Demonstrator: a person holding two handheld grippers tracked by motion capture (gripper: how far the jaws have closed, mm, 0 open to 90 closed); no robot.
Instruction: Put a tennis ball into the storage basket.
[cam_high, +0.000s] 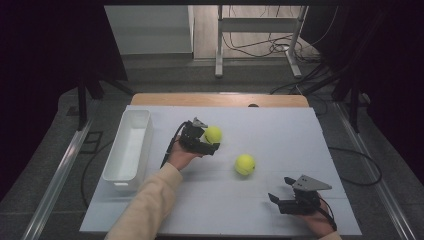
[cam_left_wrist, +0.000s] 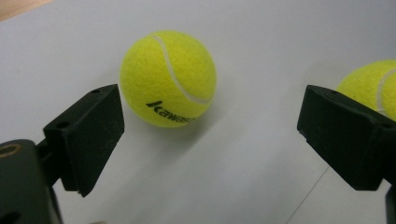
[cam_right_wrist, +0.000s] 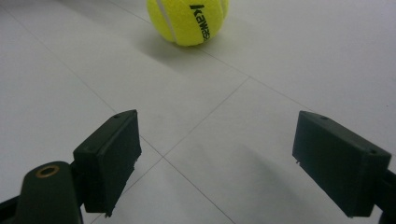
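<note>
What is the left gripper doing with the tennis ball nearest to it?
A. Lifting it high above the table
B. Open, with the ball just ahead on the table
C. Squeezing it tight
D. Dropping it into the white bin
B: the left gripper has its jaws spread wide, and the tennis ball rests on the white table just beyond them, untouched.
</note>
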